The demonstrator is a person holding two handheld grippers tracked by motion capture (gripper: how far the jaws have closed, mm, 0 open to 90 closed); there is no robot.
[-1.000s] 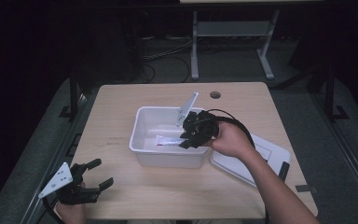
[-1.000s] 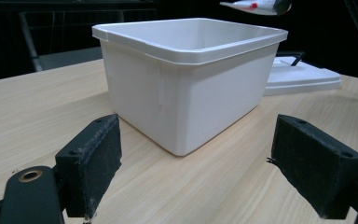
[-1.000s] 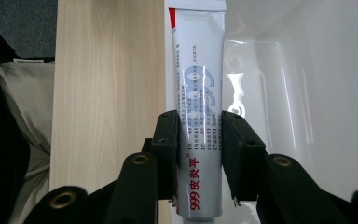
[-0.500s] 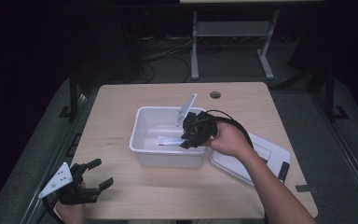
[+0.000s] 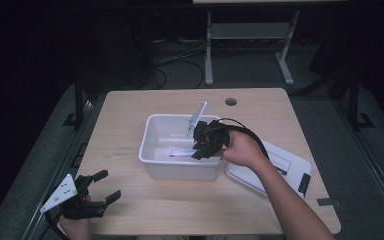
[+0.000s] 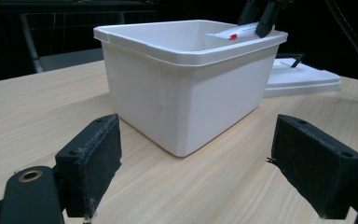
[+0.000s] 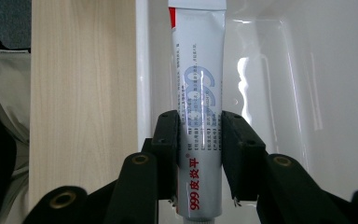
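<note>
We use the white bin [image 5: 155,159] as landmark. Well left of it & nearer the person, at the table's [image 5: 130,110] near-left corner, we see the left gripper [image 5: 96,192] w/ jaws spread wide, nothing btwn them; it faces the bin. Over the bin's right half, the right gripper [image 5: 201,150] has its jaws clamped on a white ointment tube [image 7: 200,88], held just above the bin's inside. Right of the bin, touching it, lies the lid [image 5: 290,165].
</note>
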